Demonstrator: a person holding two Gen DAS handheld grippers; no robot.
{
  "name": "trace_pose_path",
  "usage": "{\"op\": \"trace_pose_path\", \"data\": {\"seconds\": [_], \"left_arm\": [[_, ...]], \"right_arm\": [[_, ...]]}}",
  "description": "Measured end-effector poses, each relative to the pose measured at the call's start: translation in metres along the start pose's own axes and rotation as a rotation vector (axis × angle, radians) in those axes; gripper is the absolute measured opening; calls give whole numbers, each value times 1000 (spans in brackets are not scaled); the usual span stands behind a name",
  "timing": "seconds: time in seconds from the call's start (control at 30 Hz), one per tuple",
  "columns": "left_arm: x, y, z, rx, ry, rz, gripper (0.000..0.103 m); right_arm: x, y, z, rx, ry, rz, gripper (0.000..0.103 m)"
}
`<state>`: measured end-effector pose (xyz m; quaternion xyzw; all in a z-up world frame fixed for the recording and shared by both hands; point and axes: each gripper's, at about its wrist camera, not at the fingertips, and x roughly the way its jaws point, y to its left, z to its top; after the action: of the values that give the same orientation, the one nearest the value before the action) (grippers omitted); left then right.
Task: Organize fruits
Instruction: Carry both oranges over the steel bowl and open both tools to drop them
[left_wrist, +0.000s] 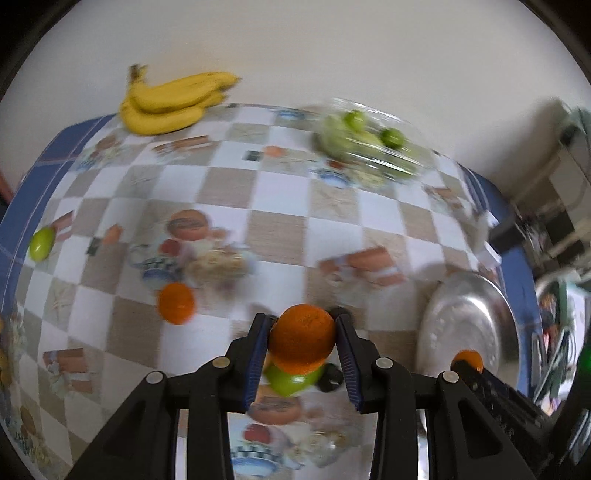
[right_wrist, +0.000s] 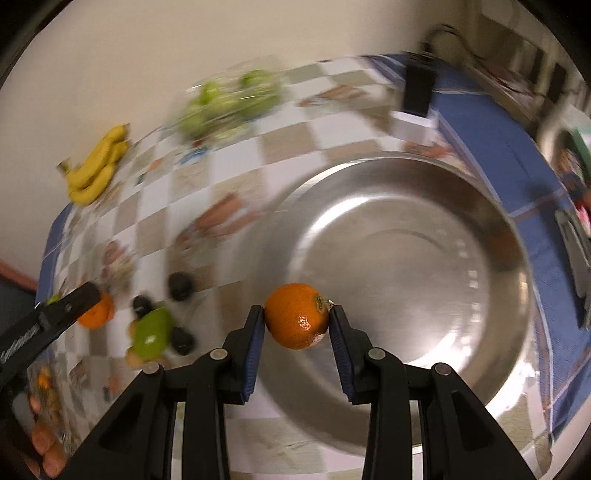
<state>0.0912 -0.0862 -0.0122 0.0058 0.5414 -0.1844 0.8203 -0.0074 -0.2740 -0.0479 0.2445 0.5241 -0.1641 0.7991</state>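
Both claws have fruit right now. The left gripper (left_wrist: 302, 334) is clamped on an orange (left_wrist: 302, 338), held over the checkered tablecloth (left_wrist: 280, 229), with a green fruit (left_wrist: 291, 380) on the cloth just under it. The right gripper (right_wrist: 296, 322) is clenched on a second orange (right_wrist: 296, 320) at the 9 o'clock rim of the steel bowl (right_wrist: 406, 258). In the left view, one more orange (left_wrist: 176, 302) sits loose at 9 o'clock from the held one, bananas (left_wrist: 173, 101) lie at 11 o'clock, and a blurry clear container of green fruit (left_wrist: 365, 142) at 1 o'clock.
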Motion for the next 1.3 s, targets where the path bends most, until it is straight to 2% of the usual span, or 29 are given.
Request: {"op": "trace_pose_path", "data": {"seconds": [0.3,0.53,0.77,0.93,1.07,1.2,1.3], "left_arm": [[5,-89,-22,209,2,-80,39],[25,-129,-42,322,38,-117,40],[39,-142,-57,381,75,-99,40],[45,-140,-59,384,88,-83,40],[45,-139,-58,379,92,-83,42],[38,-141,-56,388,74,-88,52],[33,-138,-52,373,65,-100,53]], "right_arm": [[-6,-62,5,133,-14,-85,37],[-5,-88,3,190,1,-114,37],[3,-95,0,198,38,-114,38],[7,-96,-1,201,54,-109,39],[7,-97,1,213,47,-101,56],[3,-99,1,224,33,-90,59],[-3,-99,2,231,13,-90,60]]}}
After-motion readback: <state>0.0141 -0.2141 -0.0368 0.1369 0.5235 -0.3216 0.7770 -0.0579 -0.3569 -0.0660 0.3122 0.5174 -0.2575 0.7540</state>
